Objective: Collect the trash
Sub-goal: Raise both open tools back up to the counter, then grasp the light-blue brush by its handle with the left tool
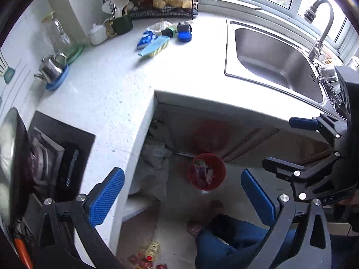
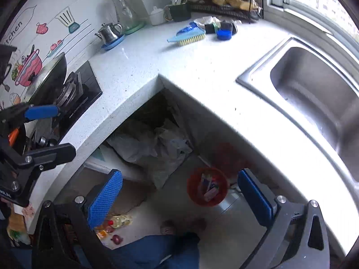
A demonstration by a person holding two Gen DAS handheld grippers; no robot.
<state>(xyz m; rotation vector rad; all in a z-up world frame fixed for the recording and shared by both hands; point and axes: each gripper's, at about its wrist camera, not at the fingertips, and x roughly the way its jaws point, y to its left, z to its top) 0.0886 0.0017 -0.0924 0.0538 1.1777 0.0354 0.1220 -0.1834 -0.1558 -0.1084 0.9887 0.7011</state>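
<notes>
A red bin [image 1: 206, 171] stands on the floor under the counter corner, with several wrappers inside; the right wrist view shows the same red bin [image 2: 207, 186]. My left gripper [image 1: 182, 197] hangs open above the floor, nothing between its blue pads. My right gripper [image 2: 180, 198] is open too, high over the bin and empty. On the white counter [image 1: 107, 94] lie a blue packet [image 1: 147, 38] and a crumpled white bag [image 1: 160, 26] beside a blue scrub brush [image 1: 154, 46]. The brush [image 2: 188, 36] and the crumpled bag [image 2: 205, 20] also show at the counter's back.
A steel sink [image 1: 276, 62] with a tap [image 1: 320, 27] is on the right. A hob [image 2: 78, 94] carrying a wok [image 2: 48, 78] is at left. Kettle [image 1: 52, 68], utensil cup [image 1: 121, 23] and dish rack [image 1: 166, 2] line the back. Plastic bags [image 2: 157, 150] lie under the counter. A person's leg [image 1: 228, 239] is below.
</notes>
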